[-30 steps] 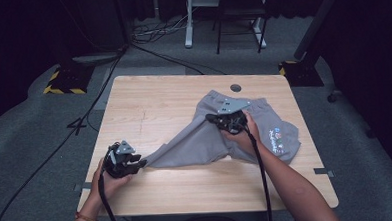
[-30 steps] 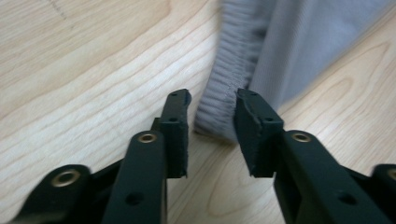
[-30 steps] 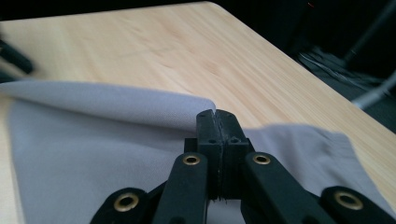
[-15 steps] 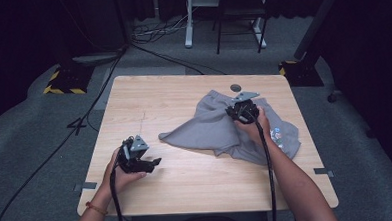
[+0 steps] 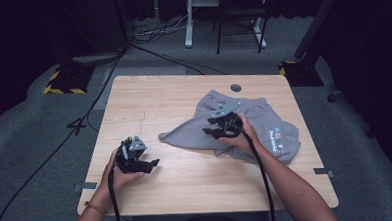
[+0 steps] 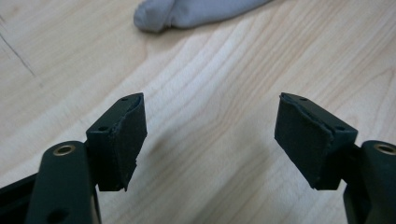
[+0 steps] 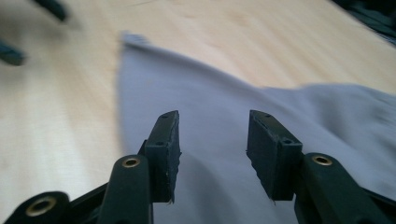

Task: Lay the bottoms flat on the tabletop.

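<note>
Pale wooden worktop [image 5: 183, 98], rectangular, smooth, fine straight grain, rounded corners, one small dark round hole [image 5: 235, 87] near the far edge. Left half bare wood, wide free room out to the left and near edges.

Left gripper [image 5: 149, 165] low over that bare wood near the front-left, black and hard-edged; jaws just opened wide, flat matte pads [image 6: 128, 140] well apart, nothing between, plain grain under the gap. Rounded cuff tip of the garment near, beyond the jaws, apart from them.

Grey shorts [image 5: 264, 120], soft knit, matte, rumpled in folds, spread on the right half of the worktop; one narrow leg stretched leftward to a blunt end [image 5: 163, 137] near the middle, small coloured print [image 5: 276, 138] at the right side, right hem close to the worktop's right edge.

Right gripper [image 5: 211, 132] above the middle of the shorts, jaws just opened partway, released, smooth grey cloth [image 7: 210, 140] beneath the gap, not pinched.
</note>
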A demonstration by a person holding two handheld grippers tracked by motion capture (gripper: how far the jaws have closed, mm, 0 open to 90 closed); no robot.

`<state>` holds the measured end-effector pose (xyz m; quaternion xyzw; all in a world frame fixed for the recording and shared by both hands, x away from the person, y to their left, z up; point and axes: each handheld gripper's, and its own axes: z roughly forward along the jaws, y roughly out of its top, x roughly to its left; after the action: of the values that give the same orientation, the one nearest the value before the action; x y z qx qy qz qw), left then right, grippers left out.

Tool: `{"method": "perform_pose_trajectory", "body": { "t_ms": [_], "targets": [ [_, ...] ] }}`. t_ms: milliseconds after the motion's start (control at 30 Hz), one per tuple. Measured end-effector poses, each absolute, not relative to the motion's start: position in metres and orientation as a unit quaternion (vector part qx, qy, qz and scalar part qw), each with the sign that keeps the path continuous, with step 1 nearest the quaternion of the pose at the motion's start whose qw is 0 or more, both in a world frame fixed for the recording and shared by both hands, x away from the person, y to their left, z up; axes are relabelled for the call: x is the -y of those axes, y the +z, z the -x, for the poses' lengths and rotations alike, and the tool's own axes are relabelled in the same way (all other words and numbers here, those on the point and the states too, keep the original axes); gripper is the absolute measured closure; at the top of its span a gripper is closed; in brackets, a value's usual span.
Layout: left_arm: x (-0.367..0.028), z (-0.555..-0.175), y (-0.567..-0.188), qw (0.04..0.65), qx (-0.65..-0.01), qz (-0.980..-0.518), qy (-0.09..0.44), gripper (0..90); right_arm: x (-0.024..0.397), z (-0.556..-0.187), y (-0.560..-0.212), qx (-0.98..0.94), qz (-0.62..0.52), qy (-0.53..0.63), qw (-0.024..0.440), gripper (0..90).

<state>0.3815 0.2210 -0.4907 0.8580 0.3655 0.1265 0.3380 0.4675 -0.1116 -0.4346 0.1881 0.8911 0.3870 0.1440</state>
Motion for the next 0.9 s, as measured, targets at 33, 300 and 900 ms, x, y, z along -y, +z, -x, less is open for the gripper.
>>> {"method": "perform_pose_trajectory", "body": {
  "t_ms": [33, 300, 900],
  "targets": [
    [-0.222, -0.381, -0.493, 0.34, -0.365, -0.858, 0.124, 23.6, 0.095, -0.461, -0.44, -0.9, -0.164, 0.383, 0.126, 52.0],
    [-0.219, -0.377, -0.5, 0.332, -0.363, -0.861, 0.129, 17.1, 0.056, -0.458, -0.472, -0.925, -0.144, 0.334, 0.111, 45.5],
    [-0.217, -0.376, -0.503, 0.345, -0.363, -0.855, 0.136, 15.9, 0.074, -0.456, -0.444, -0.902, -0.171, 0.378, 0.12, 87.7]
  ]
}}
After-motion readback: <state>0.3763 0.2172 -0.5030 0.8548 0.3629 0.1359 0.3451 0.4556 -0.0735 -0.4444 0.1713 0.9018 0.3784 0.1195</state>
